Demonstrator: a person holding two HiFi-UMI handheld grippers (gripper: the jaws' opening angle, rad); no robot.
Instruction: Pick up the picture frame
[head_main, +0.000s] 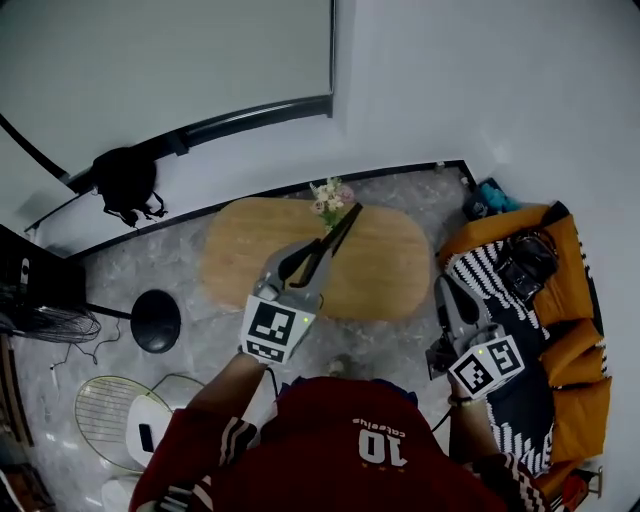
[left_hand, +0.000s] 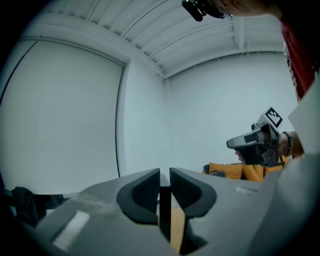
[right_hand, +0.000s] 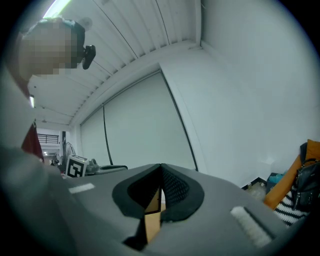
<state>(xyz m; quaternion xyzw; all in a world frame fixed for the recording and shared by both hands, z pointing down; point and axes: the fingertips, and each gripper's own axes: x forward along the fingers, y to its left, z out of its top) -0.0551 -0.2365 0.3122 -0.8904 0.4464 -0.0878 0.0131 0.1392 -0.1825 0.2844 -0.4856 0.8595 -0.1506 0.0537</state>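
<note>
Left claw (head_main: 312, 262) is clamped on the picture frame (head_main: 340, 228). In the left gripper view its two ribbed pads (left_hand: 145, 192) press from either side on a thin dark strip, the frame's edge (left_hand: 164, 200), and no gap shows. From the head view the frame looks like a slim dark bar running from the jaws toward the upper right, just below centre of the picture. It lies across the oval wooden table (head_main: 240, 250), and its far tip ends near a small bunch of flowers (head_main: 330, 198).

The left gripper view looks out at bare wall and ceiling with no tabletop in sight, so I'd judge the frame is already off the table and up in the air.

Right claw (head_main: 446, 298) sits at the lower right of the head view, well apart from the frame. Its jaws meet at the tips (right_hand: 161, 172) with nothing caught in them. Behind it is the orange sofa (head_main: 575, 300).

To my eye the pick-up is essentially done. All that's left is keeping the frame steady in that one-sided grip.
</note>
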